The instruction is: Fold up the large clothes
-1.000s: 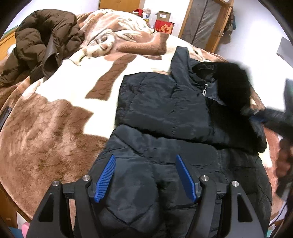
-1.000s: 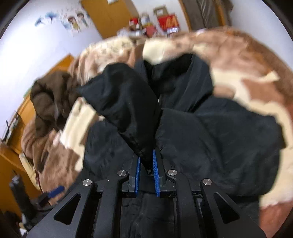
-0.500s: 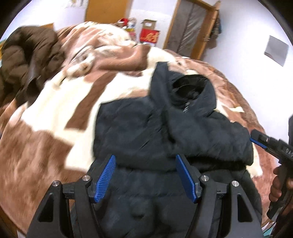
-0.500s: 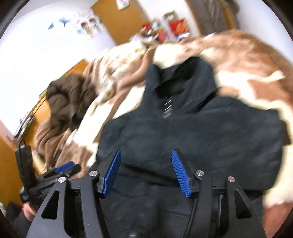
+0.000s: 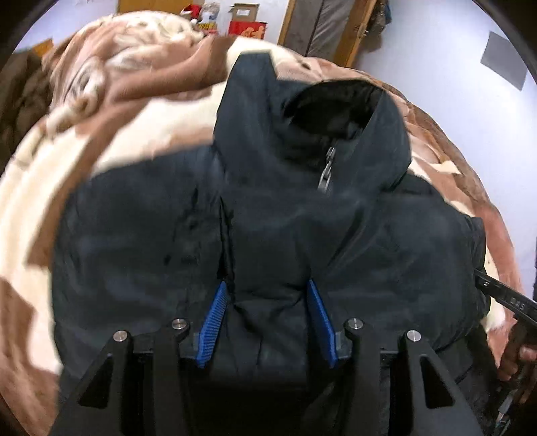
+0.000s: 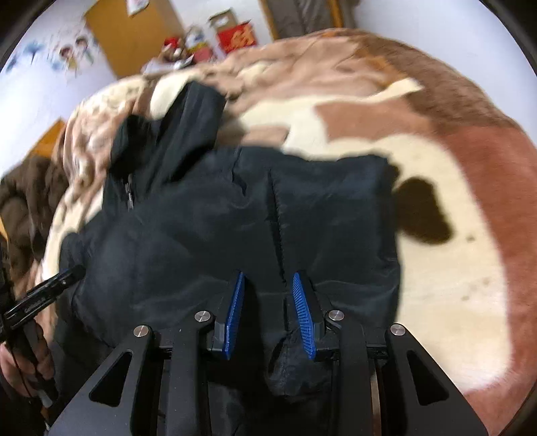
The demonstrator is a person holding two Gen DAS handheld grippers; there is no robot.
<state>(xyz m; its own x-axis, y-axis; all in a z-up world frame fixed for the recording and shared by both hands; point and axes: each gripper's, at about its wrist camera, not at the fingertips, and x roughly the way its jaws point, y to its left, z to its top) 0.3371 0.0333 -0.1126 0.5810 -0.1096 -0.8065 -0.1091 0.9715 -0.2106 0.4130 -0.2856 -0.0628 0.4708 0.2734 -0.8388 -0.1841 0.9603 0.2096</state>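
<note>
A large black puffer jacket (image 5: 268,218) lies on the bed, sleeves folded across its front, collar and zipper (image 5: 327,171) at the far end. My left gripper (image 5: 266,288) is partly open, its blue pads astride a ridge of jacket fabric near the hem. My right gripper (image 6: 266,280) is partly open too, its pads either side of a seam on the jacket (image 6: 235,228), with a fabric lump by the right finger. Each gripper shows at the edge of the other's view: the right one in the left wrist view (image 5: 503,295), the left one in the right wrist view (image 6: 40,295).
A brown and cream fleece blanket (image 6: 419,151) covers the bed. A brown coat (image 6: 23,201) lies at the left. Boxes (image 5: 246,23), a wooden wardrobe and a door stand at the far wall.
The right gripper let go of the sleeve it was holding up and opened. Both grippers dropped low onto the jacket's near part and their jaws have narrowed around fabric.
</note>
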